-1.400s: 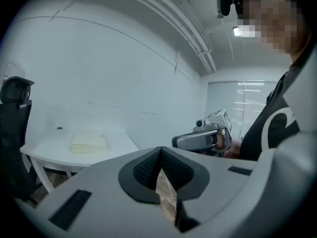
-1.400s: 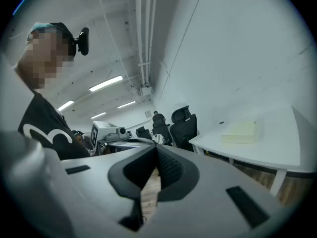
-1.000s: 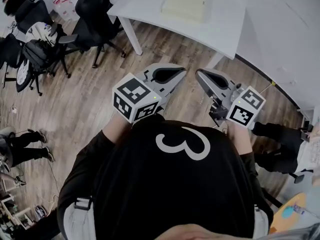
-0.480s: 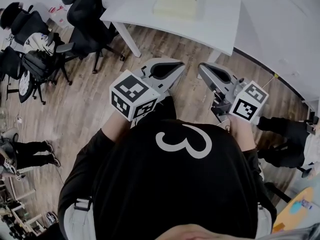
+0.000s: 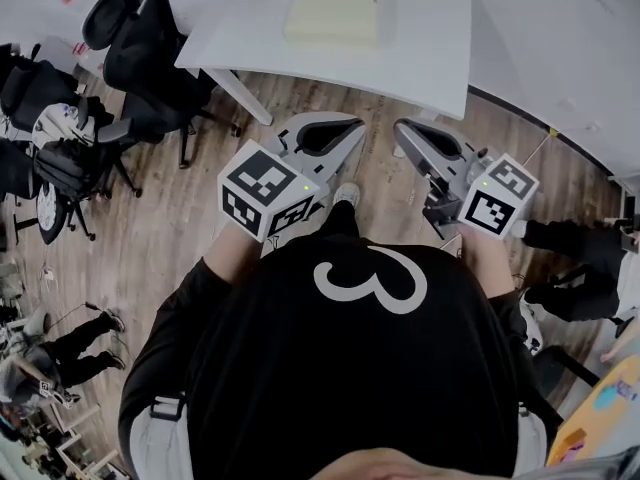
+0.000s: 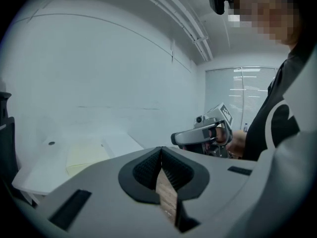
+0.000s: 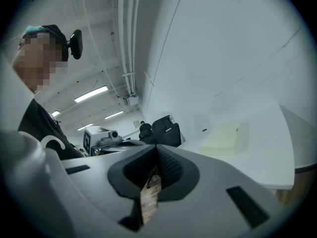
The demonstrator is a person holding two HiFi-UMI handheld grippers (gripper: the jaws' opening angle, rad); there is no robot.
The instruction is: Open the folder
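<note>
A pale yellow folder [image 5: 333,6] lies flat and closed on the white table [image 5: 430,48] ahead of me. It also shows in the left gripper view as the folder [image 6: 85,155] and in the right gripper view as the folder [image 7: 222,139]. My left gripper [image 5: 358,128] and right gripper [image 5: 398,130] are held side by side above the wooden floor, short of the table's edge. Both point toward the table. The left gripper [image 6: 161,149] is shut and empty. The right gripper [image 7: 156,148] has its jaws together with nothing between them.
Black office chairs [image 5: 140,58] stand to the left of the table, and a white table leg [image 5: 240,96] slants down by them. A white wall runs along the right. Another person's legs [image 5: 570,243] show at the right, and more people stand at the lower left.
The table and folder have drawn nearer in the head view as I moved toward them. Both grippers kept their pose in front of my chest, still shut.
</note>
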